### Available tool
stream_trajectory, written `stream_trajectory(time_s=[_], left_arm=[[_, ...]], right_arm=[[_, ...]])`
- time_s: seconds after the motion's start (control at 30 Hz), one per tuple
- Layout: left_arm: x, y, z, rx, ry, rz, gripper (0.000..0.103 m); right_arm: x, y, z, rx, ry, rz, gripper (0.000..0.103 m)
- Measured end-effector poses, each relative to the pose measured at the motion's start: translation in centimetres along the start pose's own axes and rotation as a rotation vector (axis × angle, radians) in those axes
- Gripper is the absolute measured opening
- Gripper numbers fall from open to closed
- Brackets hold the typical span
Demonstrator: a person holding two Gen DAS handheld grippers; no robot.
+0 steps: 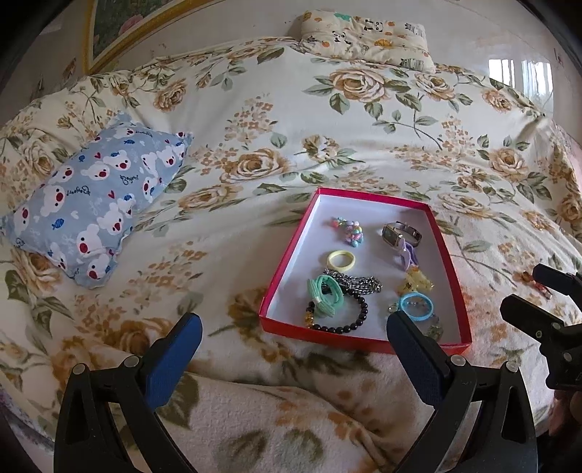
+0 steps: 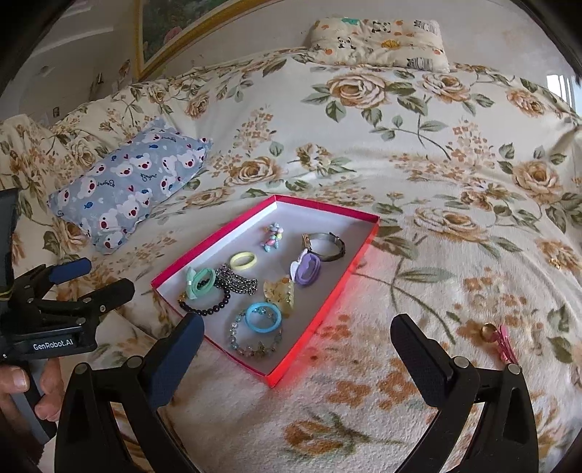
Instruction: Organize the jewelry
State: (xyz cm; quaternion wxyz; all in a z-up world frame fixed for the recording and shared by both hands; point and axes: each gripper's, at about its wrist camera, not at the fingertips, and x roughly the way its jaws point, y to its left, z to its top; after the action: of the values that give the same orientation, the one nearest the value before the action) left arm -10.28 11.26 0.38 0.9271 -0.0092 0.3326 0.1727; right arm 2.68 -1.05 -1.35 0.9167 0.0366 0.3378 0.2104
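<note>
At four o'clock of the red shallow cardboard box (image 2: 358,251), a small pink-and-gold hair clip (image 2: 500,340) lies on the floral fleece blanket (image 2: 436,152)
Light, thin, likely slippery; best pinched across its gold end. The right claw (image 2: 294,351) and the left claw (image 1: 293,347) both gape wide, holding nothing

We are in a home bedroom: a bed (image 1: 276,120) spread with a rose-patterned blanket, a blue bear-print pillow (image 1: 98,207) lying on it, a panda-print pillow (image 1: 367,38) at its far edge, and a gold-framed picture (image 2: 174,32) on the wall behind.
</note>
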Motion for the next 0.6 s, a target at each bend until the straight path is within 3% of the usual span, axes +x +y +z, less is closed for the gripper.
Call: stream_trajectory(time_s=[0.6], left_arm=[[0.77,-0.23,0.19,0.017,0.015,0.016,0.102]], right_arm=[[1.0,0.37,-0.37,-0.014,0.028,0.009,0.103]])
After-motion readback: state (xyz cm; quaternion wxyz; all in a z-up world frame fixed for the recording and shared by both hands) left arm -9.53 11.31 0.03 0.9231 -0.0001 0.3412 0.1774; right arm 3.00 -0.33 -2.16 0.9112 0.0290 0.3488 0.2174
